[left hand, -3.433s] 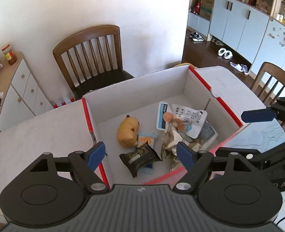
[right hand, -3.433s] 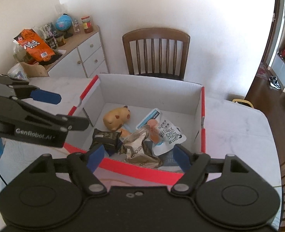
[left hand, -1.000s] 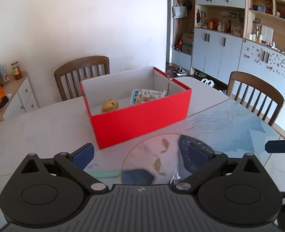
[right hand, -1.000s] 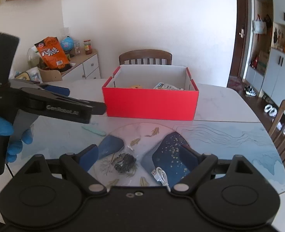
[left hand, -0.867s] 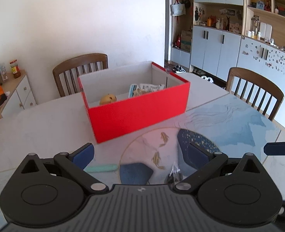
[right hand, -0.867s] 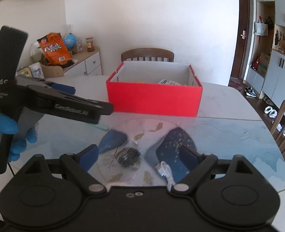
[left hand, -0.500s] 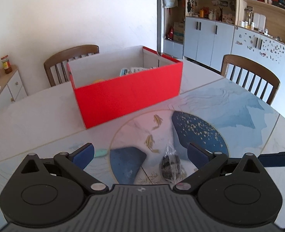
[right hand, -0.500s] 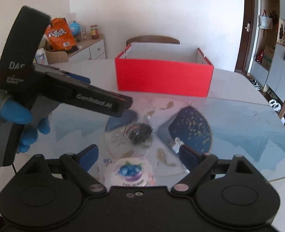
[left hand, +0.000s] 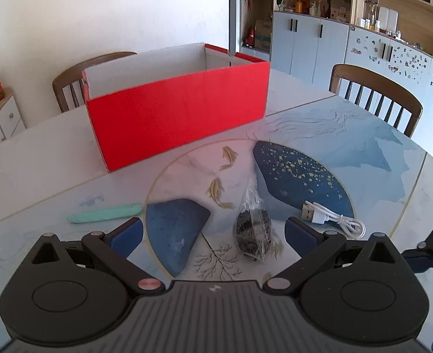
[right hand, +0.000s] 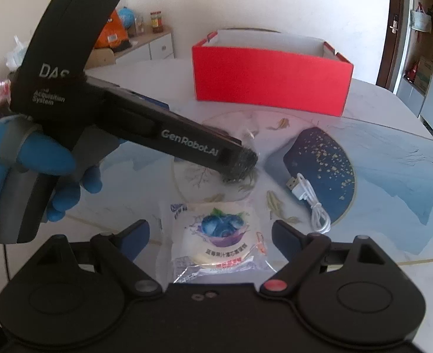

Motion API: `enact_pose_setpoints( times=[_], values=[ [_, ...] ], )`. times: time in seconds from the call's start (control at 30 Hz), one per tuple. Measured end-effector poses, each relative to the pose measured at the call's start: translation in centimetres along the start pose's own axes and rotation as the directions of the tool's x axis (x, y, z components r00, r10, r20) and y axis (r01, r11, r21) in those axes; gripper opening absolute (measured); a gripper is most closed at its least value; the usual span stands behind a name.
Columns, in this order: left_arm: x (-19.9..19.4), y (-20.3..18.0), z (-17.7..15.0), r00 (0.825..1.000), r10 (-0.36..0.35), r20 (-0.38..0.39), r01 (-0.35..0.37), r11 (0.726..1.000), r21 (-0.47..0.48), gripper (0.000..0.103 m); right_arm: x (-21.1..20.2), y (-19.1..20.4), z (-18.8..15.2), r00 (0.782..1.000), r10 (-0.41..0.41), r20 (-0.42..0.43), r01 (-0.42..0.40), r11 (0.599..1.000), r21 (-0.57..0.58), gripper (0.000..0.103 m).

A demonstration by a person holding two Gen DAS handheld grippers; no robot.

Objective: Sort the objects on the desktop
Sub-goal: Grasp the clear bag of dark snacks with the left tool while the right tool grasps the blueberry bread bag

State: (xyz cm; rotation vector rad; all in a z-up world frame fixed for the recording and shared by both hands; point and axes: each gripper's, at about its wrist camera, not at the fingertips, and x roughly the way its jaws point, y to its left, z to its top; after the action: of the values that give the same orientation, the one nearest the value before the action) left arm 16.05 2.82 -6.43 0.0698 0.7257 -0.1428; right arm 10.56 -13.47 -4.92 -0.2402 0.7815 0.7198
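In the left wrist view my left gripper [left hand: 213, 232] is open and low over the table. A dark lump in a clear bag [left hand: 253, 229] lies between its fingertips. The right wrist view shows the same bag [right hand: 241, 166] partly hidden behind the left gripper's near finger. My right gripper [right hand: 212, 234] is also open, with a round blueberry snack packet [right hand: 219, 241] lying flat between its fingers. The red box [left hand: 175, 117] [right hand: 269, 82] stands further back, and its front wall hides its contents.
A white USB cable [left hand: 331, 217] [right hand: 307, 197] lies to the right of the bag. A teal stick [left hand: 104, 214] lies to its left. A blue-gloved hand [right hand: 25, 158] holds the left gripper. Wooden chairs [left hand: 375, 94] stand around the table, and a sideboard [right hand: 146, 44] is at the back left.
Both grippers have drawn back from above the box and come down near the table. The bag now sits between the left fingers, and the blueberry packet has come into view between the right ones.
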Motion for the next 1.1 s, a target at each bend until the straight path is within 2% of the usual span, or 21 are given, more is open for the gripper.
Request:
enact_pose_setpoints(
  times=[0.6,0.8,0.87,1.1],
  values=[
    [2.6,-1.1,-0.7,0.999,-0.033,-0.016,0.033,0.999,0.002,0.102,3.5,-1.8,0.1,0.998,0.011,-0.067,-0.008,0.999,0.036,0.094],
    [2.8,-1.5,-0.8,0.998,-0.061,-0.03,0.061,0.998,0.004,0.089,3.6,-2.0,0.2,0.998,0.018,-0.068,-0.016,0.999,0.041,0.093],
    [2.8,-1.6,-0.8,0.997,-0.066,-0.033,0.066,0.998,0.003,0.079,3.7,-1.9,0.3,0.997,0.018,-0.073,-0.015,0.999,0.034,0.093],
    [3.6,-1.7,-0.8,0.996,-0.064,-0.055,0.064,0.998,0.004,0.062,3.7,-2.0,0.4,0.997,0.024,-0.076,-0.021,0.999,0.03,0.092]
  ],
)
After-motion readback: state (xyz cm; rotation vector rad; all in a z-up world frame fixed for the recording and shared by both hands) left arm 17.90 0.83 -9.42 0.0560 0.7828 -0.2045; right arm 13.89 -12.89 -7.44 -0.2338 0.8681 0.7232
